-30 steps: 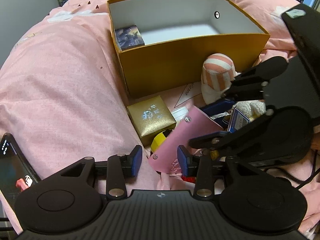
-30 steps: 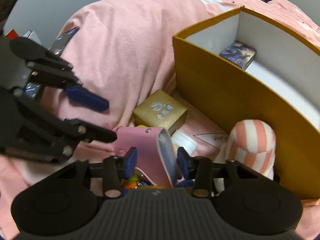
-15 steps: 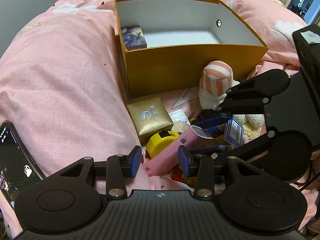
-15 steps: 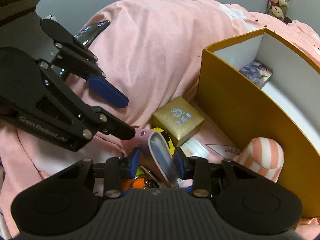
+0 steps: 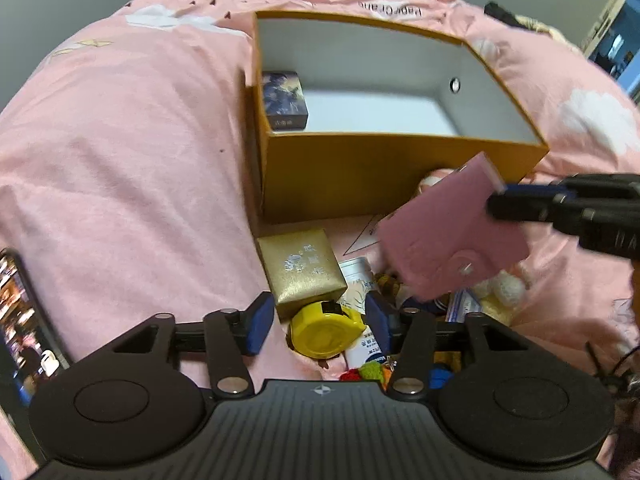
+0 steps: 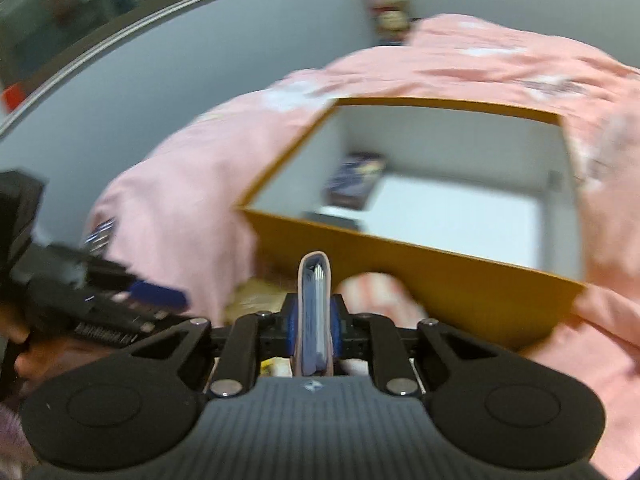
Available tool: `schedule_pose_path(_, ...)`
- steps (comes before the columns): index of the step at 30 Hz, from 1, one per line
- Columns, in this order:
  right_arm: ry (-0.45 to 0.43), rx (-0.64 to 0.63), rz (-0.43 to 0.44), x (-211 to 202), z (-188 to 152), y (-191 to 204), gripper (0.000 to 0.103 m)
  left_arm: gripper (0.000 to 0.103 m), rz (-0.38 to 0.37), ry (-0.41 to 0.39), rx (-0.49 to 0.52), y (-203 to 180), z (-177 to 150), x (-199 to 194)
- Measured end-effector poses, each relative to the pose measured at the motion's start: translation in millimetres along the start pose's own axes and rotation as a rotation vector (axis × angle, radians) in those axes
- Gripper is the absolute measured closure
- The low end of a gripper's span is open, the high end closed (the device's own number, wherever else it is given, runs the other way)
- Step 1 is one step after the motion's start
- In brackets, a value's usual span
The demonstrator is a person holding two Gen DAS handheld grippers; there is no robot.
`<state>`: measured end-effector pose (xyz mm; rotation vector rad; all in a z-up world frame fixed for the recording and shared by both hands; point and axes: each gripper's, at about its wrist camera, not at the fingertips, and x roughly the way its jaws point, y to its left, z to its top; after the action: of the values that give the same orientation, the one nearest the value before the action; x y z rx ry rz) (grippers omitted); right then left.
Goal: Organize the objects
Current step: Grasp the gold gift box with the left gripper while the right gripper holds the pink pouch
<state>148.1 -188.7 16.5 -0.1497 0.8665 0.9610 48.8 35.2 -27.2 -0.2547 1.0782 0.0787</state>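
Surface: pink bed cover (image 5: 120, 168) fills both views, grey wall behind
Left gripper (image 5: 318, 322): nearest in left wrist view, jaws released and wide apart, nothing between the blue pads, hovering over the clutter; also seen at left edge of right wrist view (image 6: 132, 300), blurred
Yellow tape measure (image 5: 324, 334): lying on the bed between the left jaws, touching none of the pads as far as visible
White bottle (image 5: 360, 304): on its side just right of the tape measure, partly under the pink wallet
Gold gift box (image 5: 300, 274): small, flat on the bed, just beyond the tape measure, near the big box's front wall
Phone (image 5: 20, 320): screen lit, on the bed at far left edge
Right gripper (image 6: 315, 322): jaws clenched on the pink wallet, edge-on between the blue pads; enters left wrist view from the right (image 5: 520, 200)
Pink wallet (image 5: 452, 232): lifted off the bed, tilted, snap button facing camera, in front of the big box's front wall, above the clutter pile; in right wrist view (image 6: 315, 312) upright, open edge showing cards or pages
Striped plush (image 6: 376, 292): orange and white, against the box's front wall, blurred
Open cardboard box (image 5: 400, 172): mustard outside, white inside, on the bed beyond the clutter
Dark card box (image 5: 283, 100): inside the big box, near left corner
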Motion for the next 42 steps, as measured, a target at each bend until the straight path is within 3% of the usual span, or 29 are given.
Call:
schedule_pose_path(4,0.025,0.026,-0.003,8.8,-10.8,-1.1,0.086,0.044,0.087,0.002,0.027,-13.8,5.1,18.6)
schedule_pose_path(14,0.049,0.037,0.062,29.9,-20.5,-1.8,0.080,0.042,0.160,0.065,-0.045,-12.1,15.7,57.5)
schedule_pose_path(18,0.065,0.026,0.051,40.6,-24.2,-2.6,0.080,0.033,0.179,0.086,-0.032,-18.8,16.9,67.0)
schedule_pose_path(27,0.113,0.048,0.081,57.1,-30.8,-3.4,0.074,0.029,0.201,0.112,-0.021,-20.6,20.1,83.0)
schedule_pose_path(33,0.119,0.038,0.069,60.6,-38.5,4.5,0.078,0.029,0.196,0.104,-0.006,-19.8,18.7,83.4)
schedule_pose_path(38,0.106,0.029,0.032,60.9,-38.3,10.7,0.078,0.030,0.170,0.076,-0.014,-17.1,15.9,74.7)
schedule_pose_path(42,0.094,-0.092,-0.063,65.8,-38.8,32.0,0.071,0.030,0.148,0.053,-0.025,-15.5,14.1,64.8)
